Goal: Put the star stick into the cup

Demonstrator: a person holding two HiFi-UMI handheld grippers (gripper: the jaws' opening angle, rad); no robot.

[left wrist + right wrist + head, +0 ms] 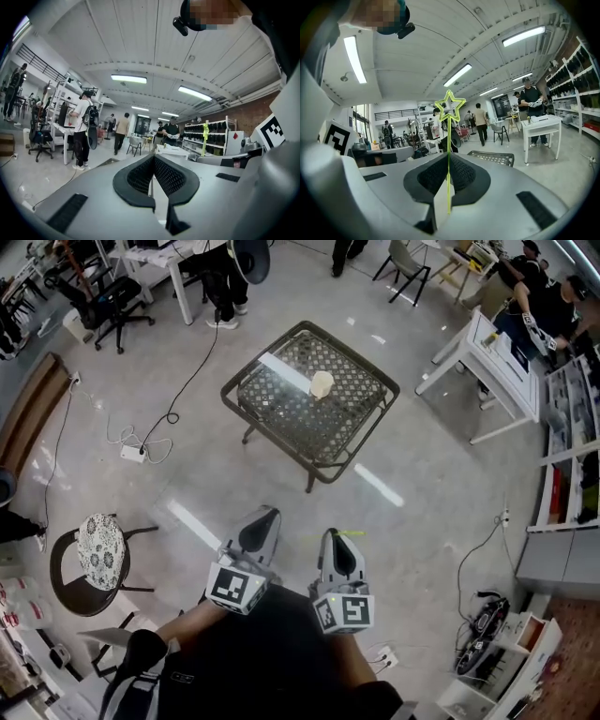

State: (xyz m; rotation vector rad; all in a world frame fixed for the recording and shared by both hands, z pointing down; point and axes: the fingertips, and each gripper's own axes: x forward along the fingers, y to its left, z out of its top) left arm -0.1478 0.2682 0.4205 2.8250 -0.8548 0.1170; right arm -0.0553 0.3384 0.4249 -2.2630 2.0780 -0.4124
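The star stick (449,107) is a thin yellow-green rod topped with an outlined star. It stands upright between the jaws of my right gripper (448,158), which is shut on it. In the head view only its tip (350,533) shows past my right gripper (337,538). A cream cup (322,383) stands on the dark lattice-top table (281,409), well ahead of both grippers. That table's corner (493,158) shows ahead in the right gripper view. My left gripper (262,517) (153,158) is held low beside the right one, jaws together with nothing between them.
A round chair with a patterned cushion (99,551) stands at the left. A power strip and cables (132,452) lie on the floor left of the table. A white desk (490,363) and shelves (572,474) are at the right. People stand farther off (83,126).
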